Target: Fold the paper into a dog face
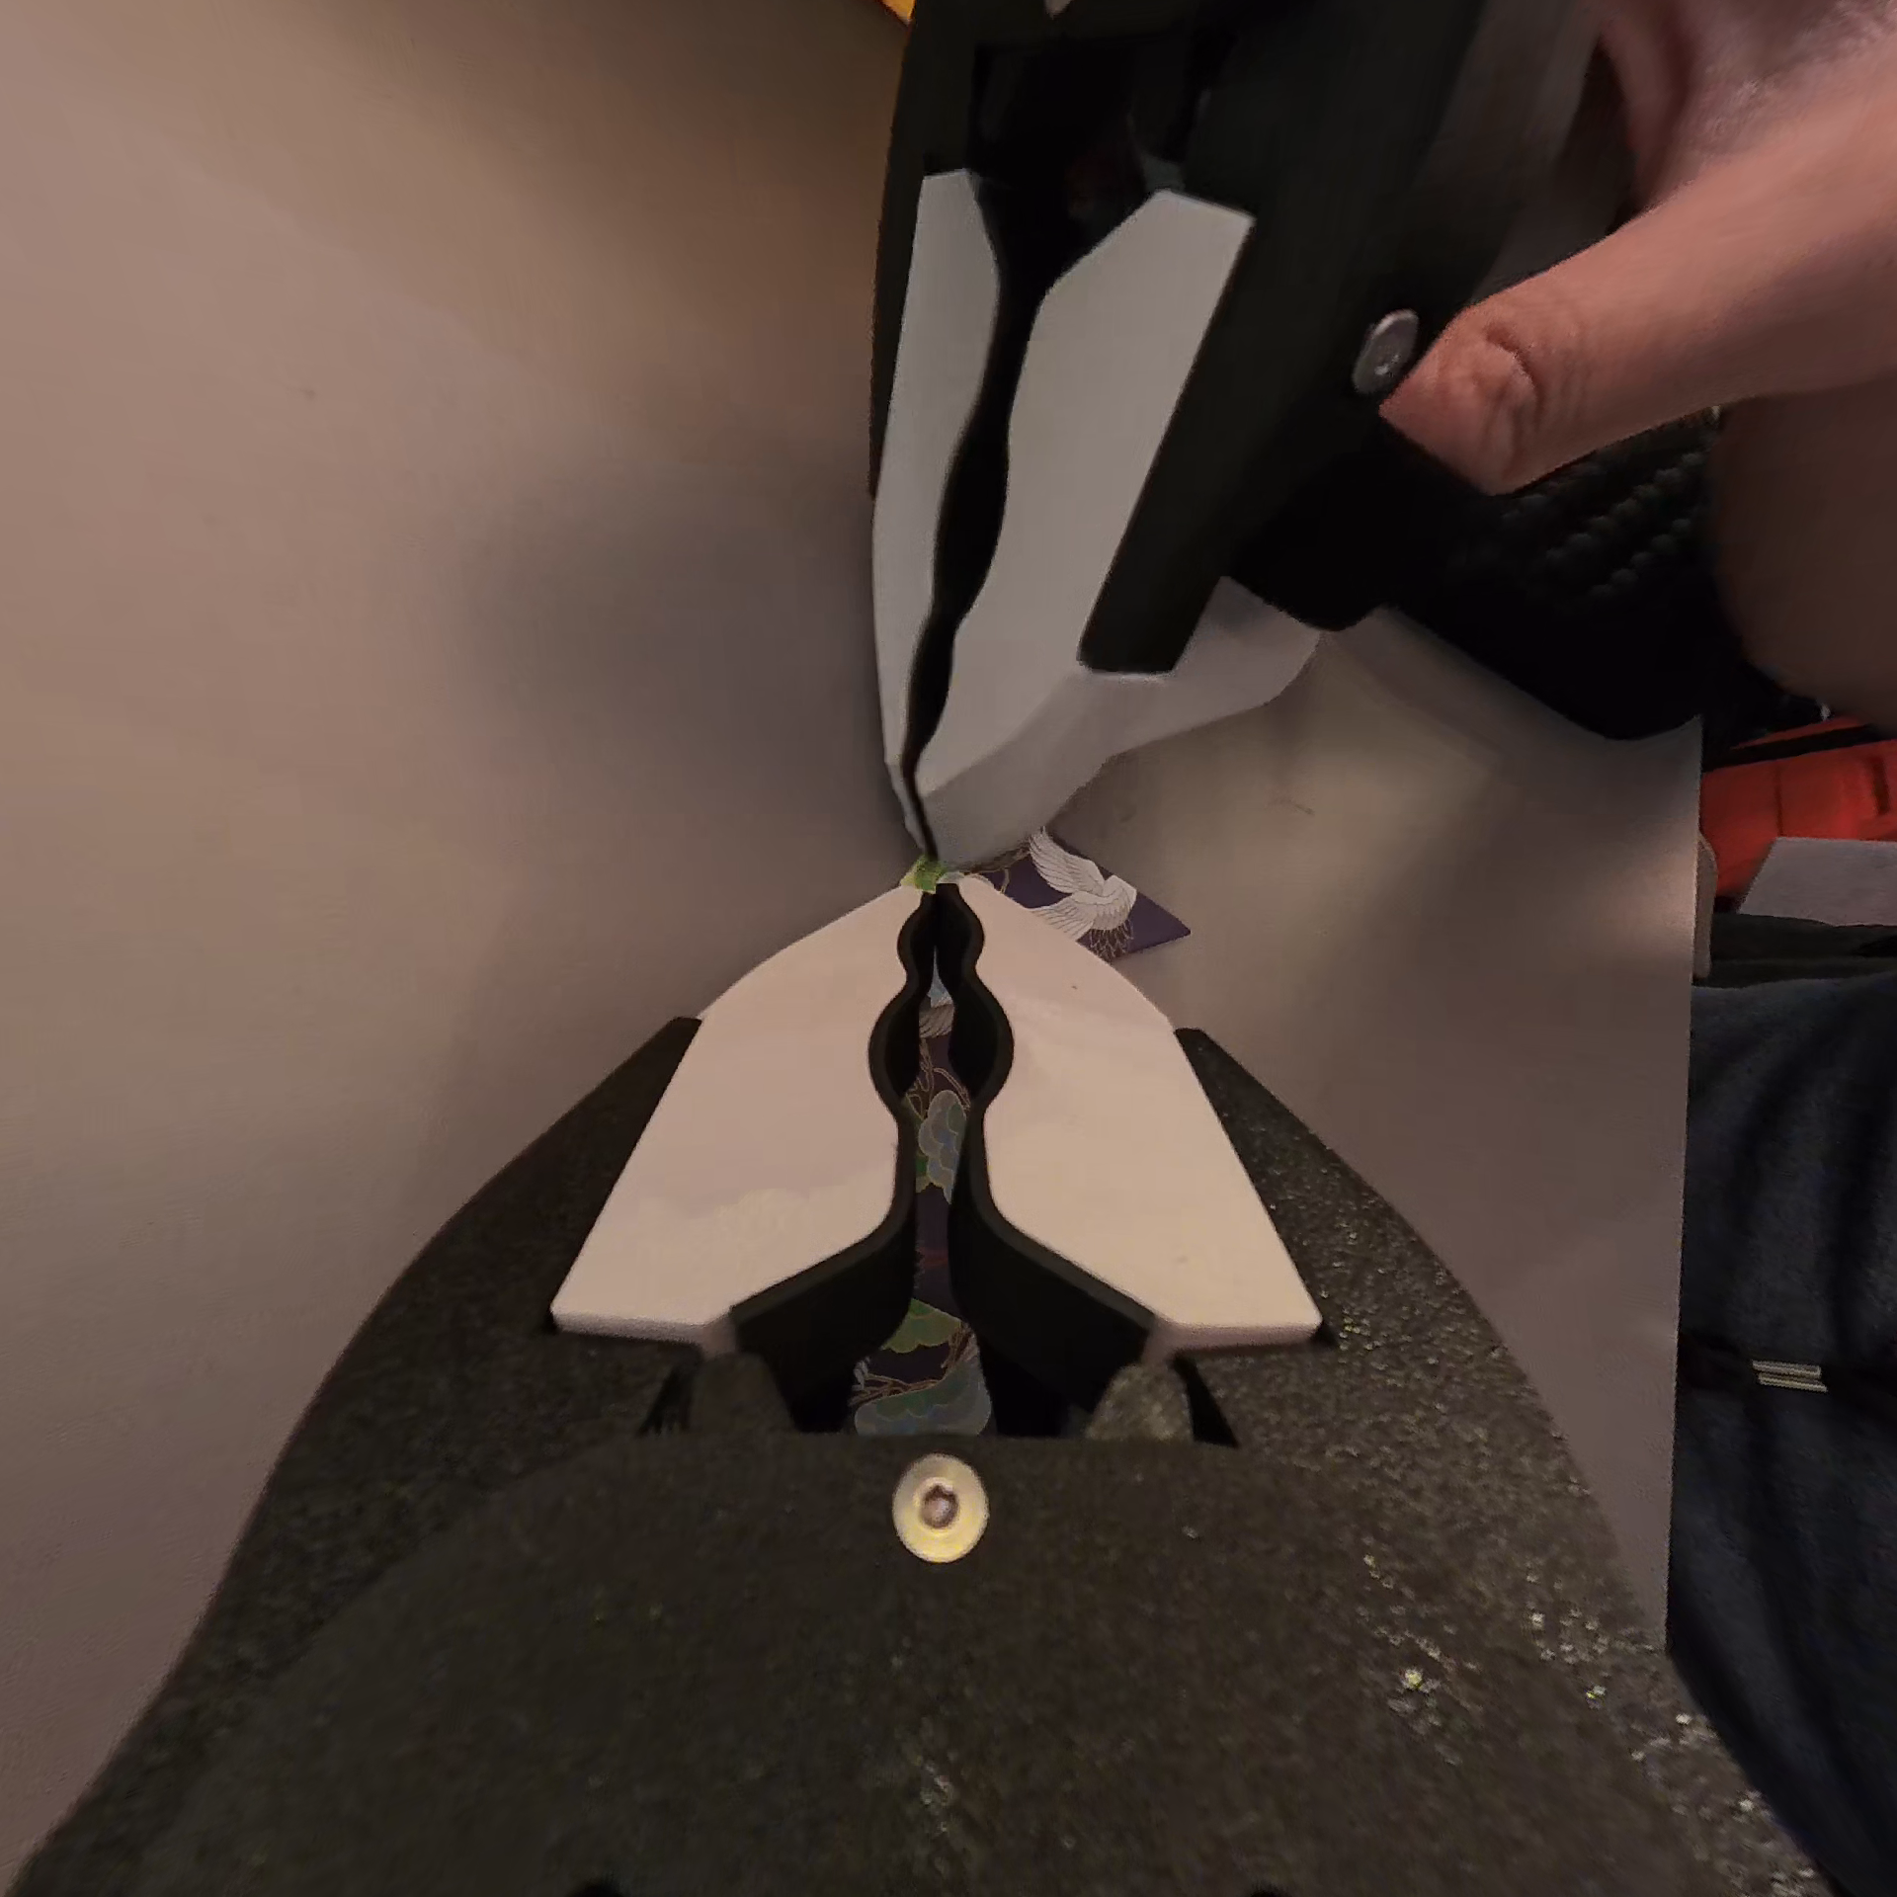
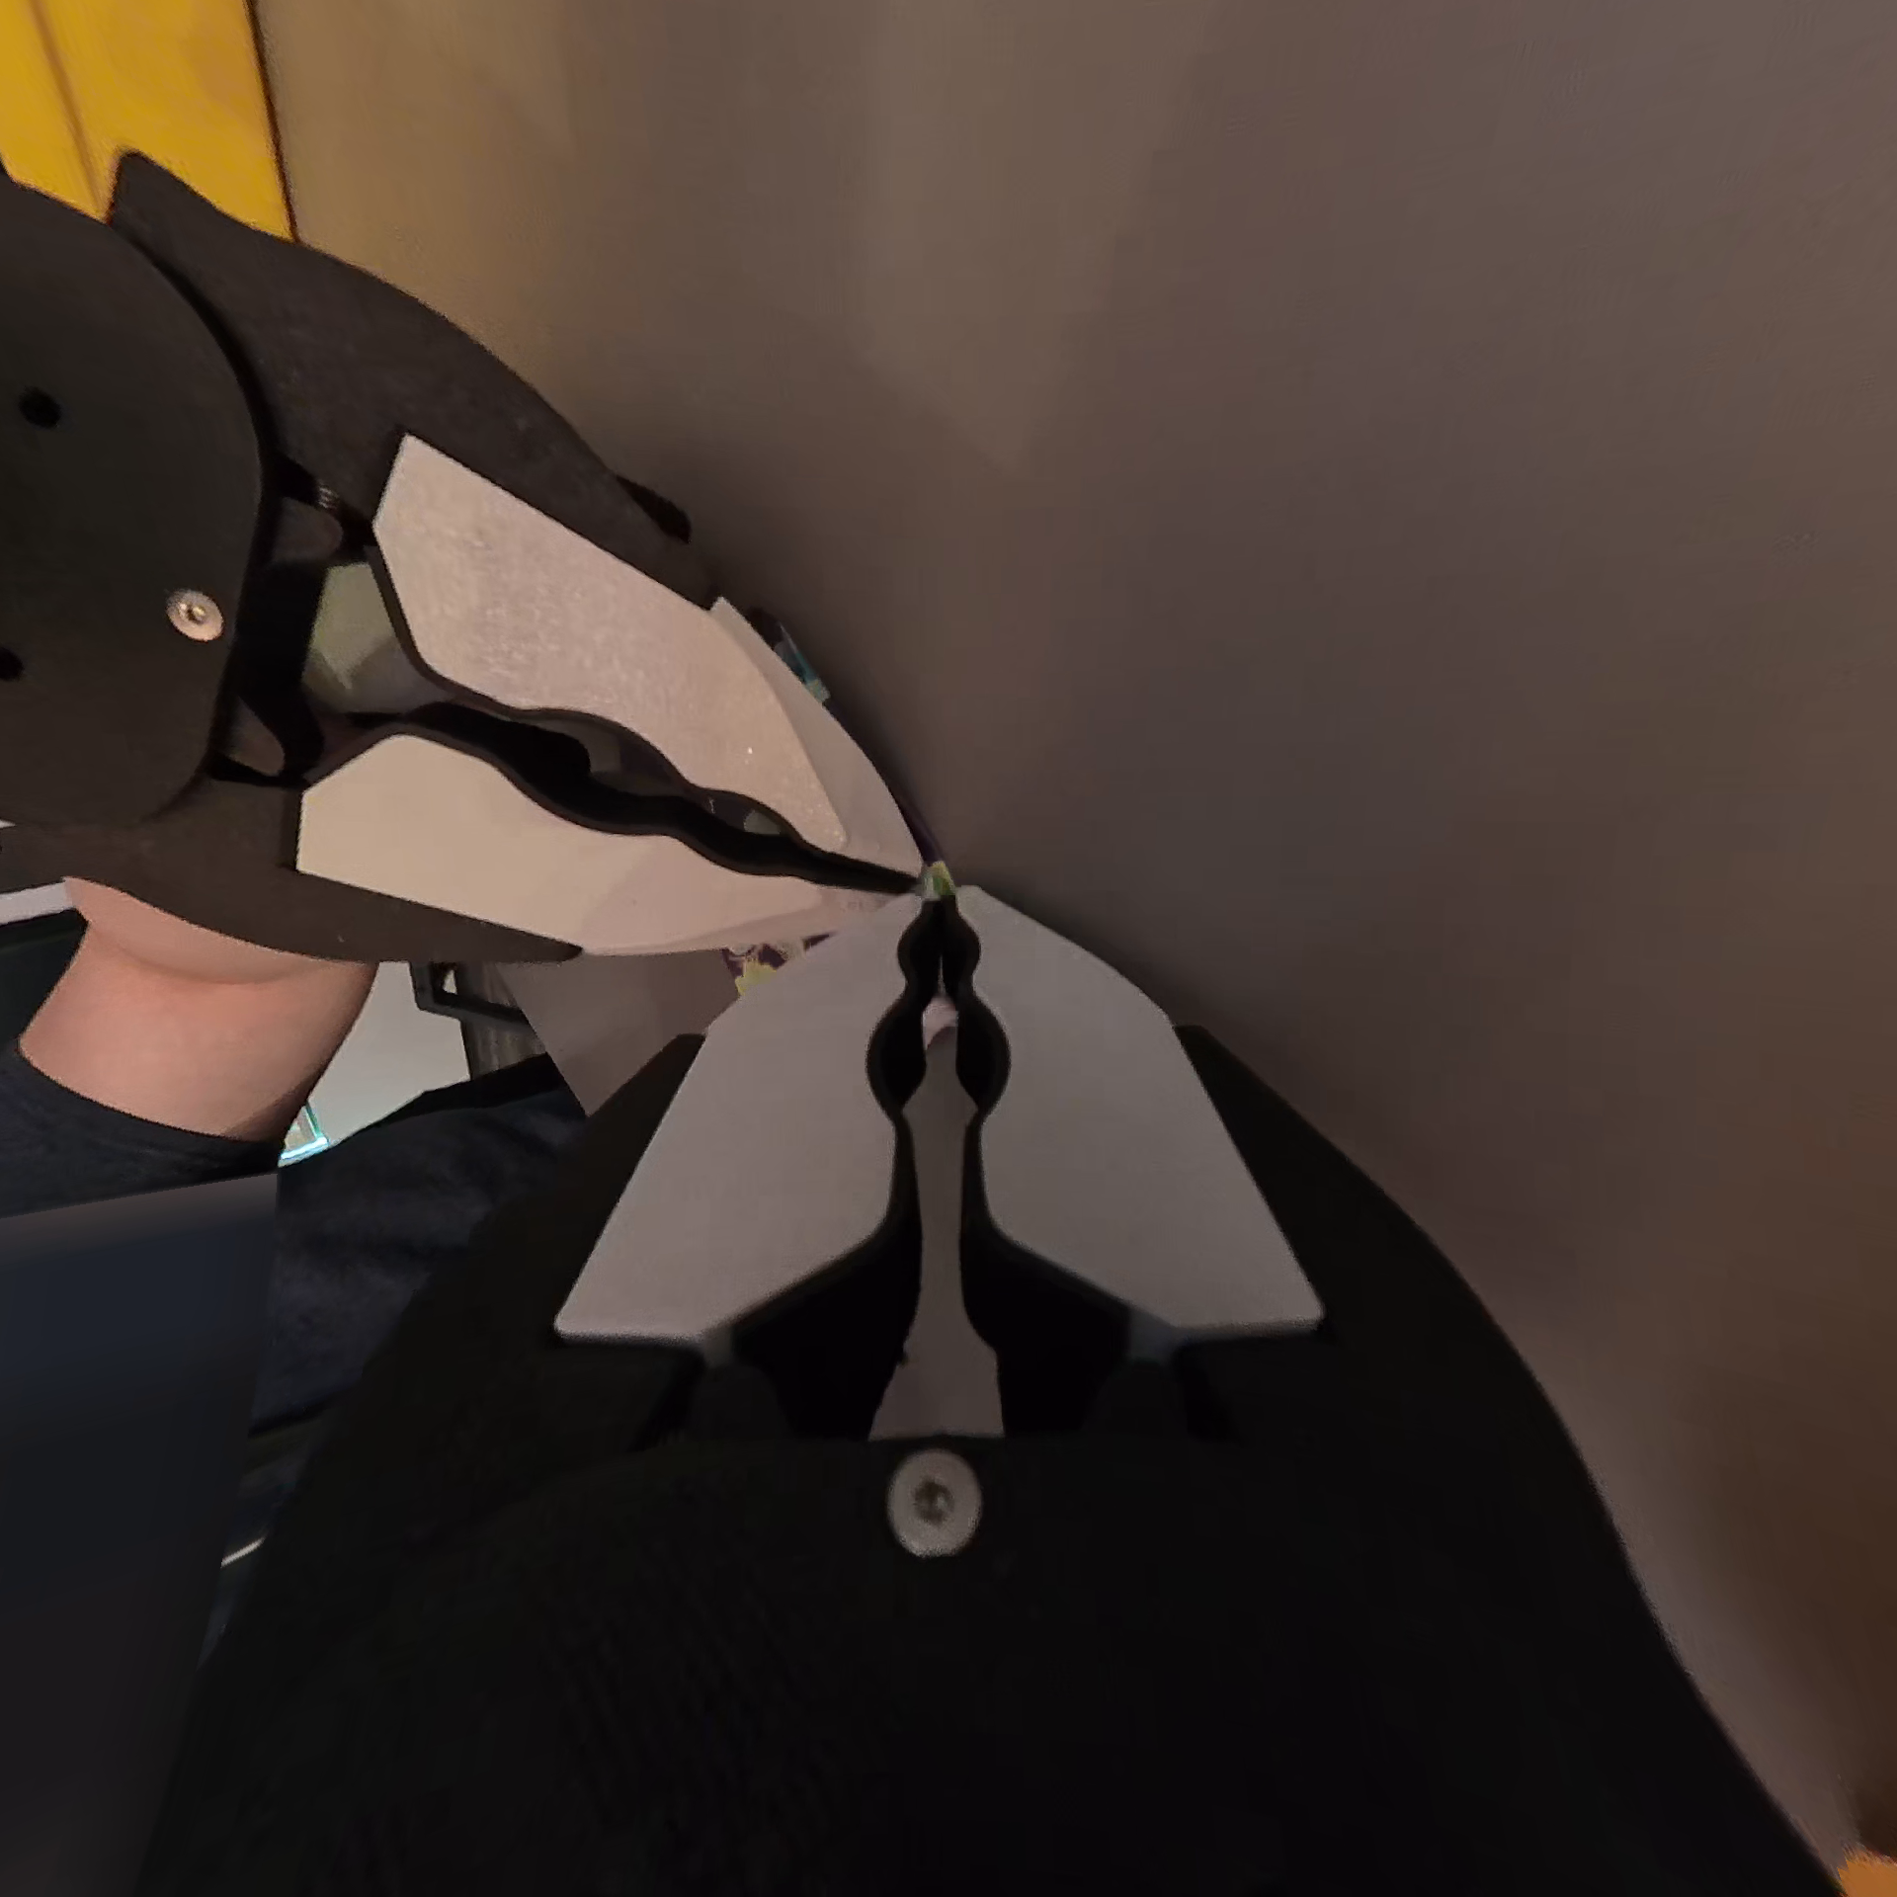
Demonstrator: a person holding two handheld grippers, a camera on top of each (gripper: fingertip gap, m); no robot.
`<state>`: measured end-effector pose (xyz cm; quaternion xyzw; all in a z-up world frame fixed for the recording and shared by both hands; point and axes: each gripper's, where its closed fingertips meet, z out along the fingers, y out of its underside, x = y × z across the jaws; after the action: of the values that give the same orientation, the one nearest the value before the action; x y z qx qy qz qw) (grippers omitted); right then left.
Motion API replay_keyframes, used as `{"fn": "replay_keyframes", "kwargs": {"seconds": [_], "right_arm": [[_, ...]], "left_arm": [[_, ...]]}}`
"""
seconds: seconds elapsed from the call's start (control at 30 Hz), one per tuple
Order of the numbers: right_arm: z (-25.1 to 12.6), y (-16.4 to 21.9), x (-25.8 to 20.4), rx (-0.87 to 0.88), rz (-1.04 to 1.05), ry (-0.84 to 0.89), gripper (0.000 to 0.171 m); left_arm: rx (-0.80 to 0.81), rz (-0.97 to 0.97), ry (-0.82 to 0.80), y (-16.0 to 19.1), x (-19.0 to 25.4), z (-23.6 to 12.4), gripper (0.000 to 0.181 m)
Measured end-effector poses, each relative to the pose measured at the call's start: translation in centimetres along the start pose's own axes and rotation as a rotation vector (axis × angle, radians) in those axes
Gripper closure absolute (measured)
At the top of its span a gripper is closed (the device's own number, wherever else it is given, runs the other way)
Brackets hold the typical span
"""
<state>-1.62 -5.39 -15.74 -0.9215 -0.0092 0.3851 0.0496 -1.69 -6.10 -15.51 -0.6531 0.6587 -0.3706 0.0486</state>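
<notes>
The paper (image 1: 1104, 893) is dark purple with white cranes and pale flowers, and lies on the grey table (image 1: 411, 719). My left gripper (image 1: 932, 898) is shut, and the patterned paper shows through the gap between its fingers. My right gripper (image 1: 922, 837) comes down from above, held by a hand, and is also shut. The two sets of tips meet at one small green corner of the paper. In the right wrist view my right gripper (image 2: 936, 908) is shut at that same corner (image 2: 938, 881). The left gripper (image 2: 908, 881) comes in from the left. Most of the paper is hidden under the fingers.
The table's edge (image 1: 1683, 1129) runs down the right of the left wrist view, with a person's dark clothing (image 1: 1796, 1334) and something orange (image 1: 1807, 780) beyond it. A yellow surface (image 2: 123, 92) shows at the top left of the right wrist view. The tips of both grippers are at nearly the same place.
</notes>
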Motion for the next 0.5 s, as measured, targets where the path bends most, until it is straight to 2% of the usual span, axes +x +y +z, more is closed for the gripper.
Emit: {"fn": "replay_keyframes", "kwargs": {"seconds": [0.27,0.5], "right_arm": [[0.1,-0.1,-0.1,0.065,-0.048,-0.016,0.169],[0.3,0.9,-0.4,0.034,-0.081,0.003,0.169]], "left_arm": [[0.003,0.003,-0.007,0.0,0.0,0.0,0.181],[0.003,0.0,-0.007,0.0,0.0,0.0,0.181]]}}
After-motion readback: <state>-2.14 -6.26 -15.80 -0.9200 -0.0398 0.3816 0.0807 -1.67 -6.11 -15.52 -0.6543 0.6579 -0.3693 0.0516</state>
